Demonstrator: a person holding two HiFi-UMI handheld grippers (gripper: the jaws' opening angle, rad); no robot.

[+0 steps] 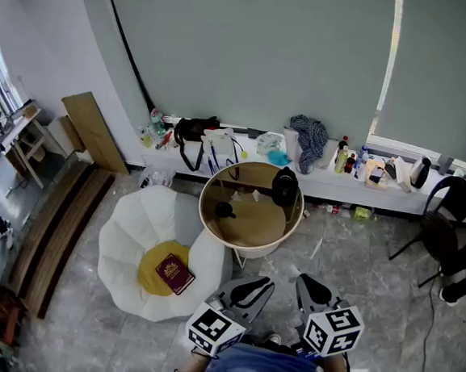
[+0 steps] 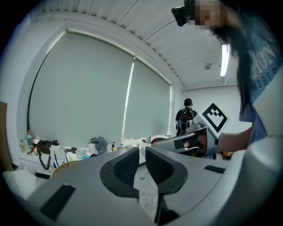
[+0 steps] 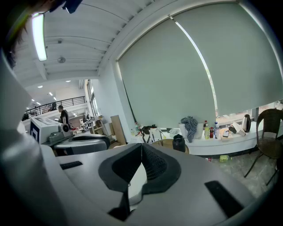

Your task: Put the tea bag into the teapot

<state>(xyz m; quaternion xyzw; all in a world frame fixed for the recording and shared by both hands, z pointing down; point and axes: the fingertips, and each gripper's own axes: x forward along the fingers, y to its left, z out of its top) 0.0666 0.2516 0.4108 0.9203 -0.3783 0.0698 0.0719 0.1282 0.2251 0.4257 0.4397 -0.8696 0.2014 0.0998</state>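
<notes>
A black teapot (image 1: pixel 285 186) stands at the far right of a round wooden table (image 1: pixel 249 238); it also shows in the right gripper view (image 3: pixel 178 143). Two small pale items (image 1: pixel 246 195) lie at the table's back, too small to identify. A small black object (image 1: pixel 224 210) sits left of centre. Both grippers hang low, well short of the table. My left gripper (image 1: pixel 266 284) (image 2: pixel 142 151) has its jaws drawn together to a thin slit with nothing between them. My right gripper (image 1: pixel 302 280) (image 3: pixel 141 145) is shut and empty.
A white petal-shaped seat (image 1: pixel 130 245) with a yellow cushion and a red book (image 1: pixel 175 273) sits left of the table. A cluttered ledge (image 1: pixel 331 182) runs along the back wall. A dark chair (image 1: pixel 448 224) stands at the right, wooden boards (image 1: pixel 59 223) at the left.
</notes>
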